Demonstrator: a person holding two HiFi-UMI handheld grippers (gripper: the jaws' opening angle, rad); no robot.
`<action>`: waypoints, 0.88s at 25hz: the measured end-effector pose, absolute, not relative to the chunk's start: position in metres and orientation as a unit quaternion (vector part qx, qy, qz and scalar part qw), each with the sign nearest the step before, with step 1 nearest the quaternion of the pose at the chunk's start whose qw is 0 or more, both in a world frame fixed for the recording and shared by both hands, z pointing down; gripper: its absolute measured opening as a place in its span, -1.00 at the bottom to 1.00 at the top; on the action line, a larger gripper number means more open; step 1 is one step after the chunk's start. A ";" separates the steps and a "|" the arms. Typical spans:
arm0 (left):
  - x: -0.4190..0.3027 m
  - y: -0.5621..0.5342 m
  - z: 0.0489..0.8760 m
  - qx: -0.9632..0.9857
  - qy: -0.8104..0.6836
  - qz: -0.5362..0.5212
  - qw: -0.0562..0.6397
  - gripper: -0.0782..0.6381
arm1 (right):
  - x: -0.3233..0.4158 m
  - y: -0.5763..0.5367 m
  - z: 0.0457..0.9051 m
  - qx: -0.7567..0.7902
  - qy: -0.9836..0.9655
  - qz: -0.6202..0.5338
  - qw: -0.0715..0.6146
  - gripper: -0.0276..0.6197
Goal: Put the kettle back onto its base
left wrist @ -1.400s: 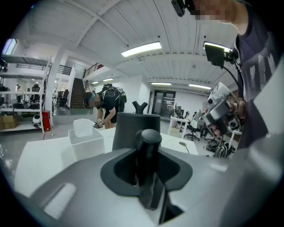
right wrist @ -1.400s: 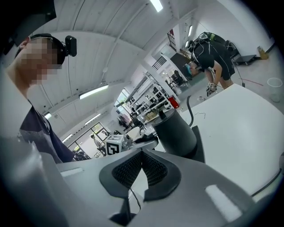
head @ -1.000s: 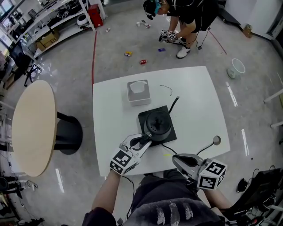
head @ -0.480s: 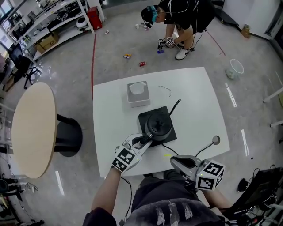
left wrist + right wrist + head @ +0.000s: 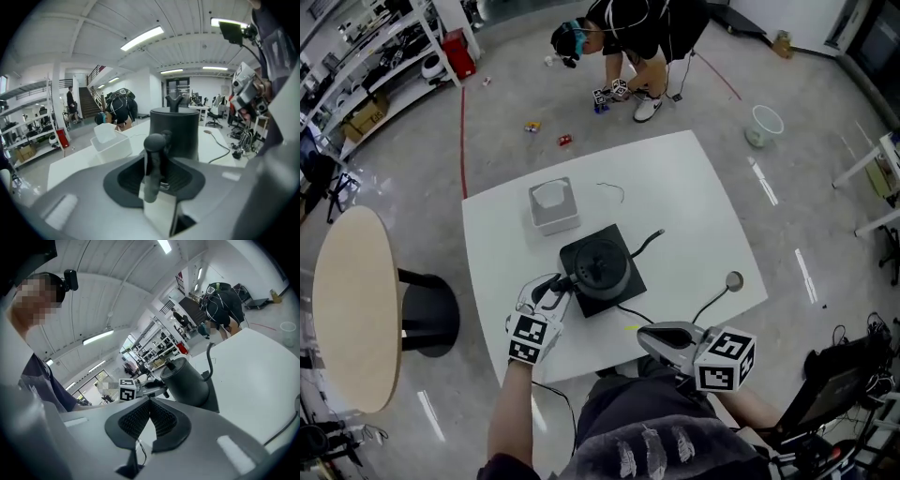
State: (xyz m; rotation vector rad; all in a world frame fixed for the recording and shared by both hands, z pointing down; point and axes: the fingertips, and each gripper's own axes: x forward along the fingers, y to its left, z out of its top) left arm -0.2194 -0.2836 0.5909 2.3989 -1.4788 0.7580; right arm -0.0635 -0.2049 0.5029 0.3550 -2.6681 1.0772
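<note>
- In the head view, the kettle (image 5: 598,264) stood upright on its black base (image 5: 592,307), near the middle of the white tabletop (image 5: 694,216). It looked level and properly seated, so I judged the placing itself done. The left gripper (image 5: 551,286) was at the kettle's handle on the near-left side. The right gripper (image 5: 652,334) hung over the tabletop's near edge, well apart from the kettle.
- In the left gripper view, the handle (image 5: 153,161) stood between the jaws, which were opening, and the pads were off it on both sides. To my eye, all that remained was to draw that gripper clear. The kettle was dark and matte, straight-sided, with a knobbed lid and a slim upright handle ending in a rounded top. A white box (image 5: 110,143) sat on the tabletop beyond it.
- In the right gripper view, the jaws were together at their tips with nothing between them. The kettle showed ahead on its base, with what seemed a thin curved spout rising on its far side.
</note>
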 end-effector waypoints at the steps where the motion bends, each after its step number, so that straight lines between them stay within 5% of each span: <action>1: -0.228 -0.287 0.593 0.810 -0.513 0.262 0.111 -0.46 | -0.067 -0.204 0.505 0.119 -0.915 0.367 0.120 -0.91; 22: -0.220 -0.297 0.599 0.791 -0.518 0.302 0.126 -0.50 | -0.068 -0.197 0.484 0.119 -0.915 0.365 0.124 -0.91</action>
